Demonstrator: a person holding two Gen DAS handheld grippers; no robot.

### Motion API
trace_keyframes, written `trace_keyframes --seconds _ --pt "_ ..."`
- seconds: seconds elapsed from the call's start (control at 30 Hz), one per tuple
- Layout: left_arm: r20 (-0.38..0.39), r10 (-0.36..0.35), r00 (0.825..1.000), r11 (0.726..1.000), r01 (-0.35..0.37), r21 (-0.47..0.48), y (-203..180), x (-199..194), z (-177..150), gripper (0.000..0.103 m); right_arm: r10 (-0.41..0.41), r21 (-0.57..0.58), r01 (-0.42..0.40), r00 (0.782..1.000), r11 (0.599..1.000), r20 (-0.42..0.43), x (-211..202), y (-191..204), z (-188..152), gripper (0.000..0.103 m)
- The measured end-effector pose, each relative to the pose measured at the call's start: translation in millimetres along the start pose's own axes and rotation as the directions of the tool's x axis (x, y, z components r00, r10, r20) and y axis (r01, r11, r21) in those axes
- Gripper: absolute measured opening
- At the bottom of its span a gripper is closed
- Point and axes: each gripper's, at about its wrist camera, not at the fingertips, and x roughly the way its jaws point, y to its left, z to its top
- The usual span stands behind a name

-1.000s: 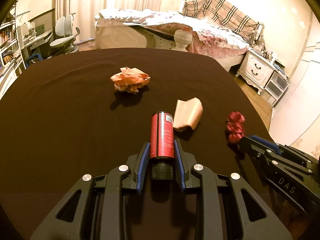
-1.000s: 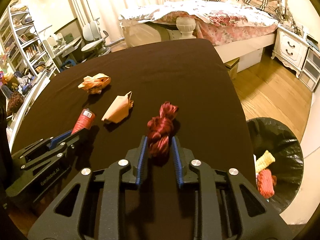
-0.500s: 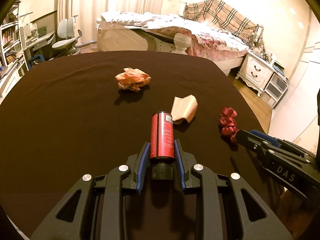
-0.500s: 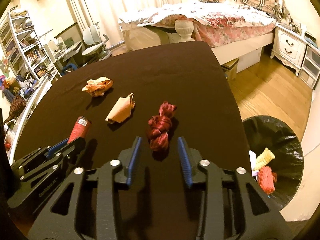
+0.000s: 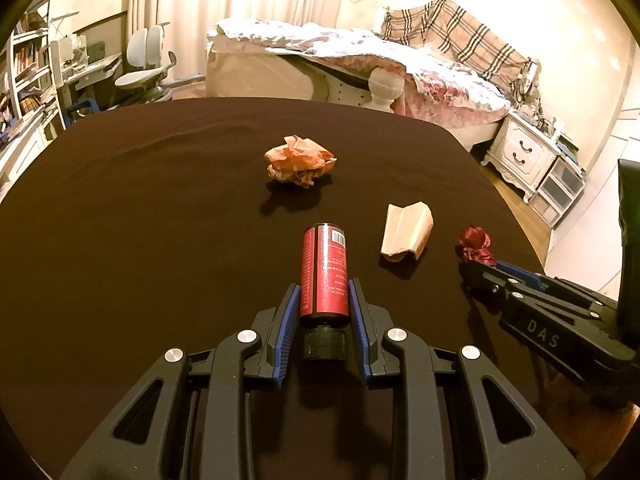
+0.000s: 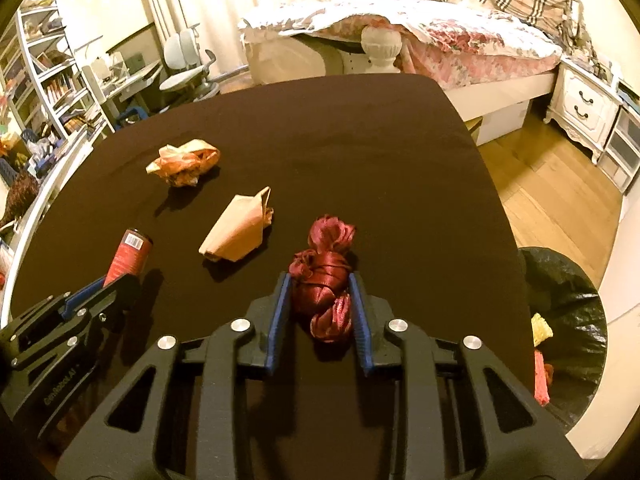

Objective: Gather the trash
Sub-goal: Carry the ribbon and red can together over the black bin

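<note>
A dark cloth (image 5: 140, 220) is covering the table, and four pieces of trash are lying on it. A crumpled wrapper (image 5: 299, 161) is sitting far out near the middle. Closer and to the right of it a folded tan paper (image 5: 407, 233) is resting, well apart from the wrapper. Nothing is standing between these two pieces and the grippers. Beyond the table a bed (image 6: 440, 36) is showing, with a nightstand (image 6: 584, 106) at the right and a chair (image 6: 184, 64) and shelves (image 6: 44, 92) at the left. A bin (image 6: 568, 320) lined with a black bag is standing on the floor beside the right edge of the table, and some yellow and red pieces are already lying inside it.

The left gripper (image 5: 325, 300) is gripping a red bottle (image 5: 325, 276), which is lying on its side on the cloth with its black cap toward the camera. The blue pads are pressing on both sides of the bottle, so the jaws are standing only as wide as the bottle.

The right gripper (image 6: 318, 300) is closing its jaws around a bundle of red ribbon (image 6: 324, 280) on the cloth. The bundle is between the blue pads and both pads are touching its sides
</note>
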Motion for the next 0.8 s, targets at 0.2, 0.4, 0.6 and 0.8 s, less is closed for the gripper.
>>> trace_keyframes --seconds 0.2,0.4,0.6,0.8 --pt "-0.003 -0.005 1.0 1.0 0.005 -0.006 1.0 0.2 -3.9 0.027 -0.007 -0.019 0.007 1.0 1.0 0.014 -13.5 -0.7 -7.1 0.025" --pt "0.006 -0.018 1.0 1.0 0.018 -0.001 -3.3 -3.8 -7.4 0.027 0.001 0.006 -0.001 0.999 1.0 0.035 -34.6 -11.5 -16.9 0.024" --pt "0.019 -0.052 0.998 0.998 0.051 0.022 -21.7 -13.7 -14.5 0.027 -0.006 0.032 0.004 0.998 0.999 0.062 -58.0 -29.4 -24.7 0.024" --pt "0.017 -0.098 0.995 0.992 0.096 0.08 -54.9 -21.4 -20.3 0.027 -0.044 0.082 0.037 0.994 0.996 0.097 -80.8 -57.6 -35.0 0.024"
